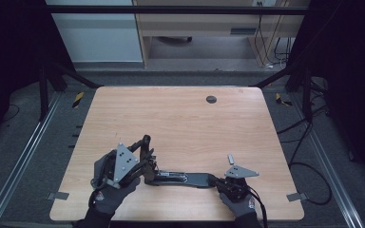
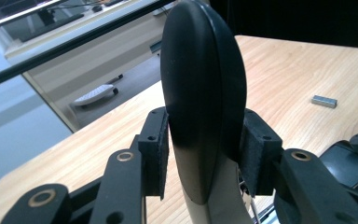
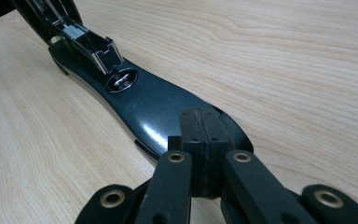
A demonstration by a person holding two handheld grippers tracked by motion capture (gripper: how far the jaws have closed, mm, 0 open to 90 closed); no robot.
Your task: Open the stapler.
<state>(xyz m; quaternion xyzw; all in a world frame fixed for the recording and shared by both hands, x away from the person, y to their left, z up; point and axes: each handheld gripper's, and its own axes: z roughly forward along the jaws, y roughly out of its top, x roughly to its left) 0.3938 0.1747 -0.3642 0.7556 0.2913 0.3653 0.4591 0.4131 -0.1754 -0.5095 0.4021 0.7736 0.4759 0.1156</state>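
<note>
Table (image 1: 180,118): light wood top, takes up most of the high view. Small dark round grommet (image 1: 211,99) at about 1 o'clock from table centre, well apart from the work.

Stapler (image 1: 180,178): black, opened out flat, lying along the near edge at 6 o'clock from table centre. Base runs left to right; top arm is swung up at the left end. In the right gripper view the metal staple channel (image 3: 91,44) is exposed, at 11 o'clock from the jaws.

Left gripper (image 2: 205,154): at 7 o'clock on the table in the high view, gloved hand on it. Jaws part-way closed, pads pressing both sides of the stapler's raised top arm (image 2: 200,93), which stands upright between them.

Right gripper (image 3: 204,140): at 5 o'clock on the table, gloved hand behind it. Jaws fully together, pads meeting, tips resting on the base's rounded end.

Staple strip (image 1: 230,159): small grey bar, loose on the table, just beyond the right gripper at its 12 o'clock.
</note>
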